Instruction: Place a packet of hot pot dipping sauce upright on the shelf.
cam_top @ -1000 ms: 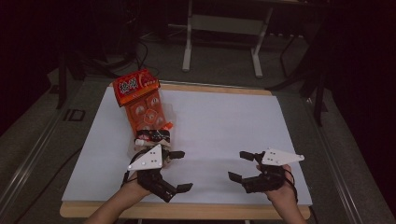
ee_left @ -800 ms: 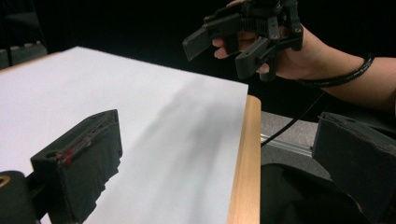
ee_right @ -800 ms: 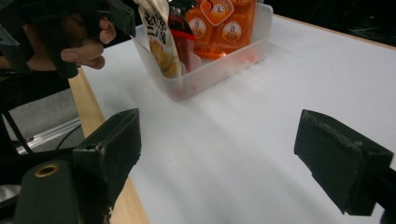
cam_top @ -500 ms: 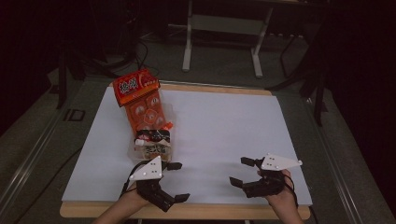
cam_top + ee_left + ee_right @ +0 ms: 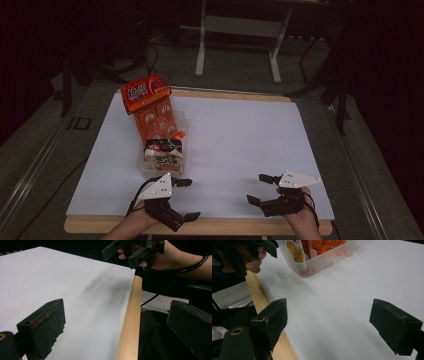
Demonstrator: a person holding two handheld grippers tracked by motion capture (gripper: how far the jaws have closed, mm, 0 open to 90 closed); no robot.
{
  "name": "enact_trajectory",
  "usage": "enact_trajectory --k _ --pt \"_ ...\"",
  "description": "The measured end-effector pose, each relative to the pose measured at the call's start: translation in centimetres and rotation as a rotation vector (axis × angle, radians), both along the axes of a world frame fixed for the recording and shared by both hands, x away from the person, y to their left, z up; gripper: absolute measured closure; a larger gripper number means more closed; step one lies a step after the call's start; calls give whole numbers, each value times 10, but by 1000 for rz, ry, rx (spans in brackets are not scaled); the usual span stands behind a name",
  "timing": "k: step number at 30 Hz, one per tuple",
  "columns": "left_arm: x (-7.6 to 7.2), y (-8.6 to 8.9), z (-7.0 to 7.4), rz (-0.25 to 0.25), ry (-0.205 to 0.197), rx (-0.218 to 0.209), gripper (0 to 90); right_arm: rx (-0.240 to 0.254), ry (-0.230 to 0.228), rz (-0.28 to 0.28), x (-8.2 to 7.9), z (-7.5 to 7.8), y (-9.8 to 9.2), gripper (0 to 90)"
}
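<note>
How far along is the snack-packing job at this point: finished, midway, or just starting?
It looks finished or nearly so. Done: the clear bin holds a row of orange and dark snack packets, with the red packet propped at its far end. In hand: nothing; the left tool and right tool are both open and empty near the table's front edge. Left: no loose packets lie on the white surface.

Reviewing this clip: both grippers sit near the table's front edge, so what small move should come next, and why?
Probably the left gripper should move forward toward the clear plastic bin of snack packets. Both grippers are open and hold nothing; the left one hangs over the front edge just short of the bin's near end, while the right gripper is farther off over bare white tabletop.
</note>
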State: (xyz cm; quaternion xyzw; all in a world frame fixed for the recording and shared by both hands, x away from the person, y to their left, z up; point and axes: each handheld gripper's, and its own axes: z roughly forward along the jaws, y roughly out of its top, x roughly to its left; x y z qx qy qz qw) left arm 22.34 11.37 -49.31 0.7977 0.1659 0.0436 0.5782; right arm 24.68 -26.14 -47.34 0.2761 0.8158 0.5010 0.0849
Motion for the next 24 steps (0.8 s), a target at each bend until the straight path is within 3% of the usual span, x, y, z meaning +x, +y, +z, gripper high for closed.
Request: enact_trajectory --k 4,15,24 --pt "-2 1 -5 8 -29 21 25 -9 4 -7 -2 -5 -2 147" --pt "0 -2 -15 8 -9 28 25 -32 -11 -25 1 -16 -3 148" --pt "1 -1 -14 26 -10 16 25 -35 -10 -46 4 -19 -7 148"
